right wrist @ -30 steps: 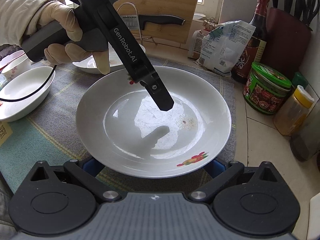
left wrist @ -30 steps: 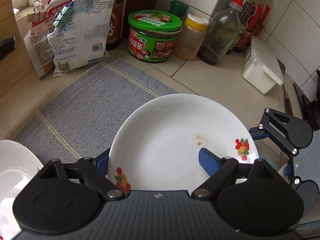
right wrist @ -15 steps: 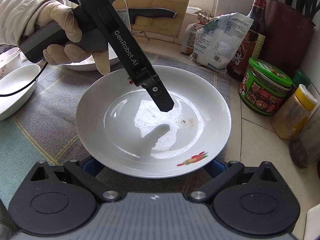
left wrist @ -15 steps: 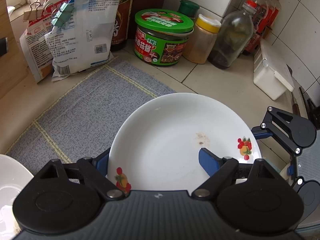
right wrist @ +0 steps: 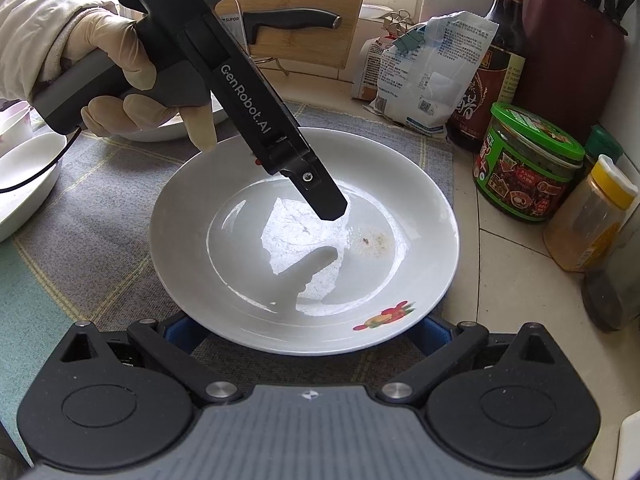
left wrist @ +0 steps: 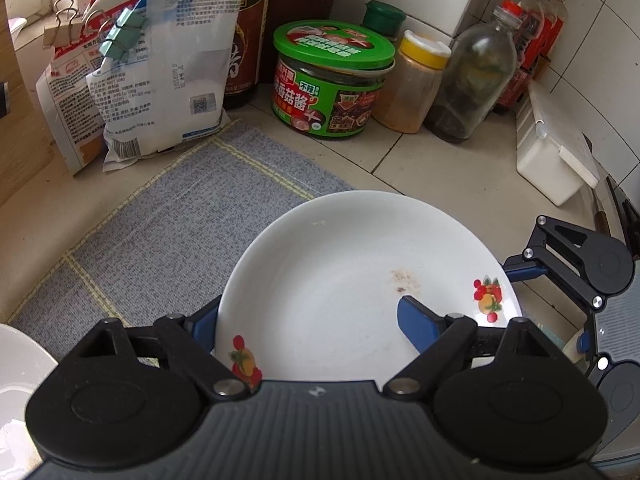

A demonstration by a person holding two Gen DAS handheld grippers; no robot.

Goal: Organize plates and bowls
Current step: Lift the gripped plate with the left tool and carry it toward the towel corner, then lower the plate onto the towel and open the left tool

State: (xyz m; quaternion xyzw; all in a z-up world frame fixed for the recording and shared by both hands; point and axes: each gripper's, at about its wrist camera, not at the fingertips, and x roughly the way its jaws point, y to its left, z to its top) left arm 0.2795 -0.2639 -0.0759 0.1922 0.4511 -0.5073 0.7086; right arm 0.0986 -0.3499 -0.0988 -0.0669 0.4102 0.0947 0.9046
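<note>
Left hand-held gripper [left wrist: 308, 320] pinches the near rim of a white plate [left wrist: 340, 280] with fruit decals, one blue finger [left wrist: 416, 322] inside the dish, the other underneath its edge. Right hand-held gripper [right wrist: 304, 330] reaches beneath the opposite rim, fingers spread wide; whether they press the plate cannot be told. The plate is over a grey woven mat [left wrist: 168, 232] on the tiled bench [left wrist: 460, 176], near a green-lidded jar [left wrist: 332, 84].
</note>
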